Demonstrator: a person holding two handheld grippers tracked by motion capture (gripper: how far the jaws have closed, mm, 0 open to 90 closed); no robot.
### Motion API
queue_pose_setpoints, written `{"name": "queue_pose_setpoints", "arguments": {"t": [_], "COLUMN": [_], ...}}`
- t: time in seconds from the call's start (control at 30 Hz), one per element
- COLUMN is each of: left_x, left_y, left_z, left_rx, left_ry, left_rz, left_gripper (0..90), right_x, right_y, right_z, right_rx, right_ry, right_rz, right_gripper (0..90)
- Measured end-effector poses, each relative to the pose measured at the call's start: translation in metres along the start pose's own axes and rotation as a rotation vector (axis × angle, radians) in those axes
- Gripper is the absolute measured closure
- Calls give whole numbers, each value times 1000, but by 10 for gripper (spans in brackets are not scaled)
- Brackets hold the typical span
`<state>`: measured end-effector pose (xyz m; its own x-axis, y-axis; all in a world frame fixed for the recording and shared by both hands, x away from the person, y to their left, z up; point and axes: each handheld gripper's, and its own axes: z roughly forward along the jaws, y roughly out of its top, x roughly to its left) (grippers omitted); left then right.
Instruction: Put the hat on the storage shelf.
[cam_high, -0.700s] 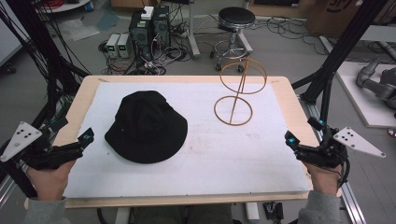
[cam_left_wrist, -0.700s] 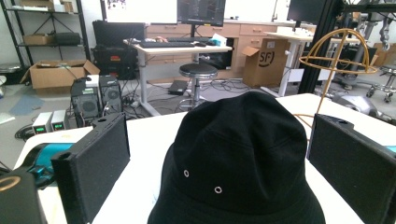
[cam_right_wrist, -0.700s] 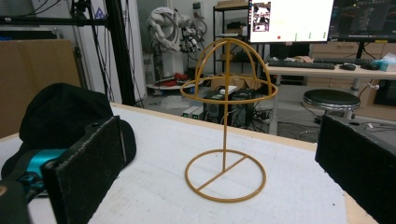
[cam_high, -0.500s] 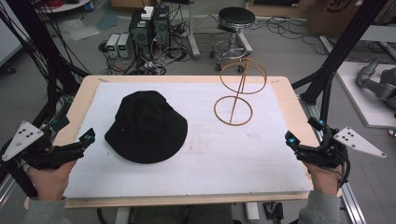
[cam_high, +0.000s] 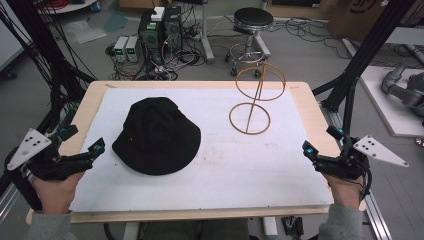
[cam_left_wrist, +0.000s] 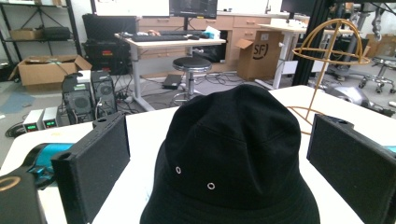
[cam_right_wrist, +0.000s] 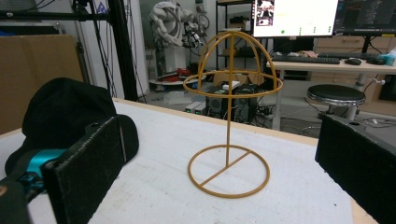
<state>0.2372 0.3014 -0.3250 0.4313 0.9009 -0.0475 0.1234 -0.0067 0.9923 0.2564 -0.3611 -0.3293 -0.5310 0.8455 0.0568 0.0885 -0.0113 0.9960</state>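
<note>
A: Where's the hat (cam_high: 157, 135)?

B: Flat on the bench (cam_high: 260, 170), left of the wire stand (cam_high: 252, 102). Both grippers, left (cam_high: 86, 155) & right (cam_high: 314, 156), wide open, holding nothing.

A: Tip?

B: Pinch the brim w/ 2 sides, lift slow, keep it level.

Between our left gripper (cam_left_wrist: 219, 154)'s wide-spread black fingers (cam_left_wrist: 93, 172), a black bucket hat (cam_left_wrist: 233, 158) sits on the white tabletop (cam_left_wrist: 140, 126); beyond it to the right stands a gold wire hat stand (cam_left_wrist: 327, 51).
</note>
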Motion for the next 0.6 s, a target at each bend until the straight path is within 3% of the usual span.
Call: {"name": "queue_pose_setpoints", "arguments": {"t": [0.6], "left_x": [-5], "left_y": [-1], "left_z": [19], "left_rx": [50], "left_ry": [-42], "left_rz": [16], "left_gripper": [63], "right_x": [-3], "right_y": [-3], "right_z": [-1], "right_rx": [10], "right_ry": [-4], "right_rz": [18], "right_gripper": [12]}}
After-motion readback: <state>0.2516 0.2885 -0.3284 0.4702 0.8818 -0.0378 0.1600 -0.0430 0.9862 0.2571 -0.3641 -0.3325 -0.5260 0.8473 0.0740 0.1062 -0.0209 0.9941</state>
